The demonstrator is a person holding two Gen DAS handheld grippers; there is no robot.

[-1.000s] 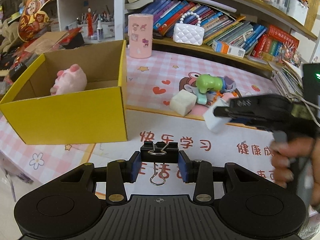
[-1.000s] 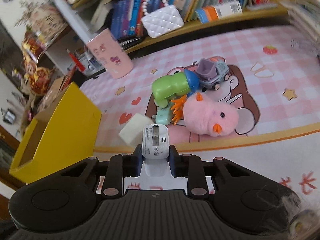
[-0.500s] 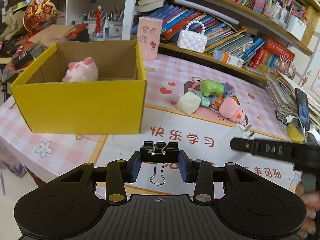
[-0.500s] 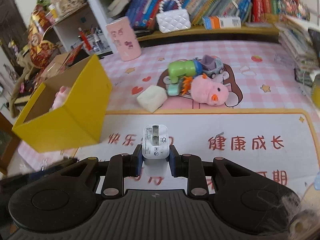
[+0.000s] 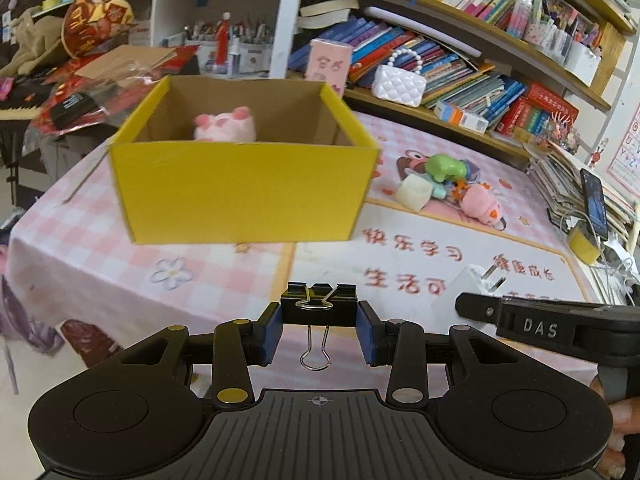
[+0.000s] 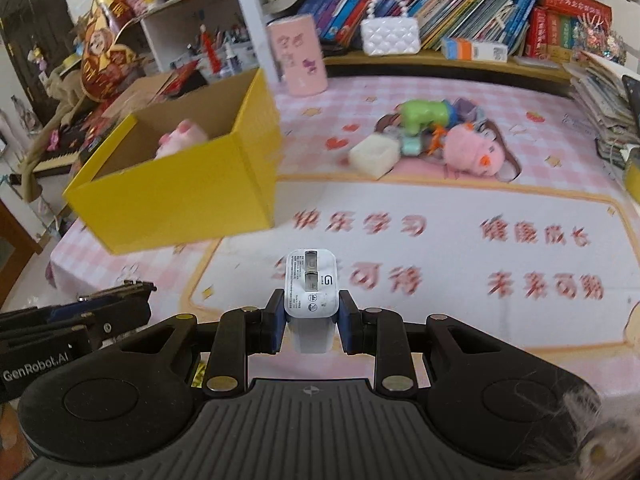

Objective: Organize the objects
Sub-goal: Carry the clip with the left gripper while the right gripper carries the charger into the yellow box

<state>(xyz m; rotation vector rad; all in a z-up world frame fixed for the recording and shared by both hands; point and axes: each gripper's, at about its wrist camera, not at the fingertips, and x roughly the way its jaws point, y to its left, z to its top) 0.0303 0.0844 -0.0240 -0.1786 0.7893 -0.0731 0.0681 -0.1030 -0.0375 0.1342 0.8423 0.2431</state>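
My left gripper (image 5: 319, 332) is shut on a black binder clip (image 5: 319, 310), held above the table's near edge. My right gripper (image 6: 311, 322) is shut on a white charger plug (image 6: 311, 286); in the left wrist view the right gripper (image 5: 460, 304) holds the charger plug (image 5: 466, 286) at the lower right. A yellow cardboard box (image 5: 244, 192) stands open ahead with a pink plush toy (image 5: 226, 126) inside. In the right wrist view the box (image 6: 180, 196) is to the left, and the left gripper's body (image 6: 72, 320) shows at the lower left.
A heap of toys lies on the pink mat: a cream block (image 6: 374, 156), a green toy (image 6: 426, 114), a pink plush chick (image 6: 472, 150). A pink cylinder (image 6: 298, 54) and white bag (image 6: 390, 36) stand by the bookshelf. Stacked papers and a phone (image 5: 594, 204) fill the right edge.
Both grippers have pulled back from the toy heap and swung left toward the yellow box, each keeping its object. The box now sits more centred in the left wrist view.
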